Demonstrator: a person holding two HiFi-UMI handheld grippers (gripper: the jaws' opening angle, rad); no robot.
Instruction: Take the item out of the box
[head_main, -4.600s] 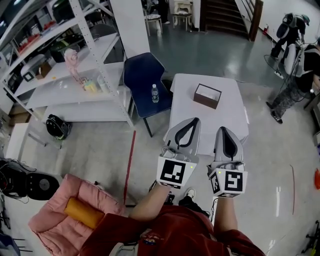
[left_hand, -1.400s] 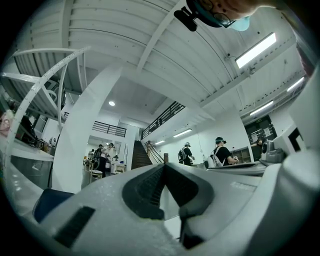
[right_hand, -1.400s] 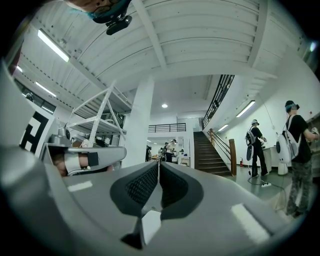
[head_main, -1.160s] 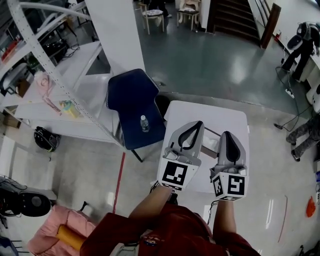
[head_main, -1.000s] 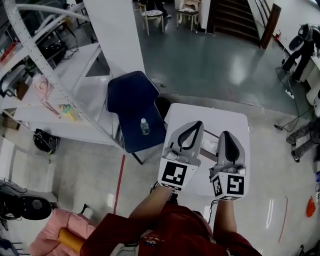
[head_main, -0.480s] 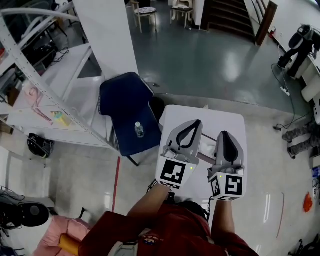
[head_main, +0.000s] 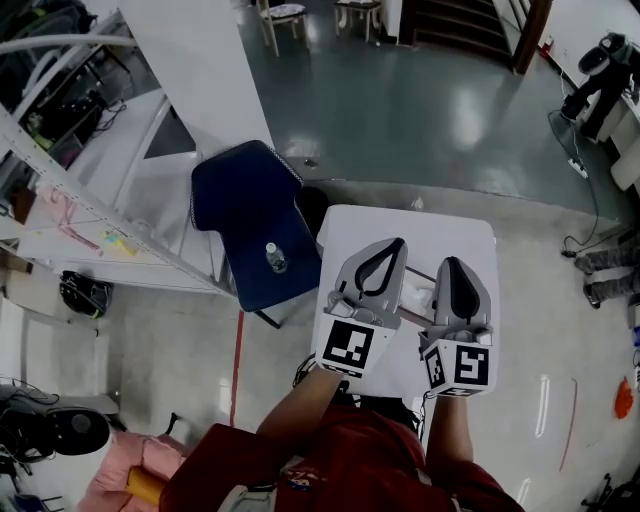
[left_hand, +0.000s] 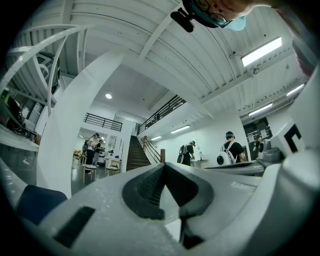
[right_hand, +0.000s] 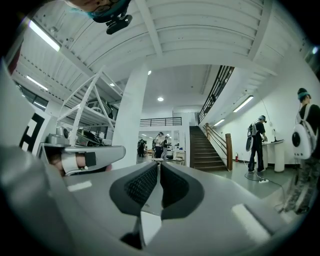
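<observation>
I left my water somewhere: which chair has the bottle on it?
The dark blue chair beside the white table; the bottle sits on its seat. The pale chairs stand far off near the stairs.

Left hand-held gripper (head_main: 397, 244) and right hand-held gripper (head_main: 452, 262) hover abreast, jaws together.

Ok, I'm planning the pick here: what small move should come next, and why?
Probably tilt both grippers down toward the box. The left gripper and right gripper are shut and empty, and their views show the room ahead, not the box, which lies mostly hidden beneath them on the table.
</observation>
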